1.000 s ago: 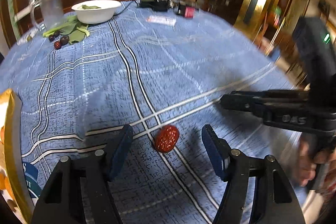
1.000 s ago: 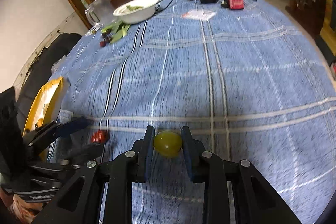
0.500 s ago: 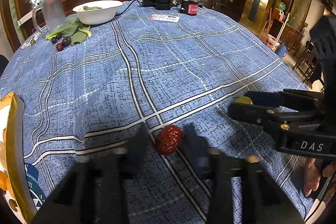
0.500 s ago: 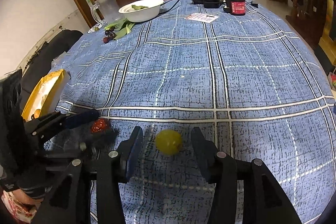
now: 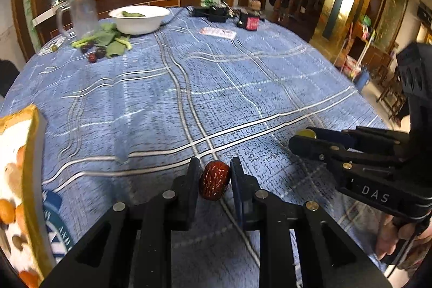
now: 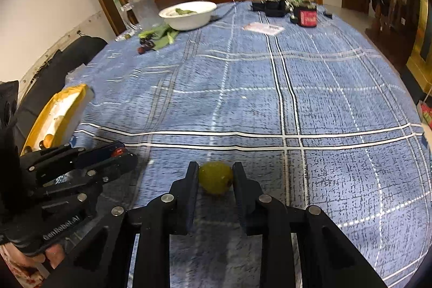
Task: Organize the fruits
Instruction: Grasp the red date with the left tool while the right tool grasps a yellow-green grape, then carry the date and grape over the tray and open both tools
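My left gripper point(image 5: 214, 174) is shut on a wrinkled red date point(image 5: 214, 183) low over the blue checked tablecloth point(image 5: 189, 77). My right gripper point(image 6: 215, 174) is shut on a yellow-green fruit point(image 6: 216, 177) at the cloth. The left wrist view shows the right gripper point(image 5: 302, 139) at the right with the green fruit point(image 5: 306, 133) peeking out. The right wrist view shows the left gripper point(image 6: 121, 153) at the left with the red date point(image 6: 118, 151) at its tips.
A yellow snack bag point(image 5: 16, 180) lies at the near left. At the far end stand a white bowl point(image 5: 139, 19) with greens, a clear jug point(image 5: 81, 15), green leaves with dark fruits point(image 5: 95, 54), a card point(image 5: 217, 32), a red box point(image 5: 249, 22).
My left gripper has closed on the red date. My right gripper opened around the green fruit half a second ago and has closed on it again.
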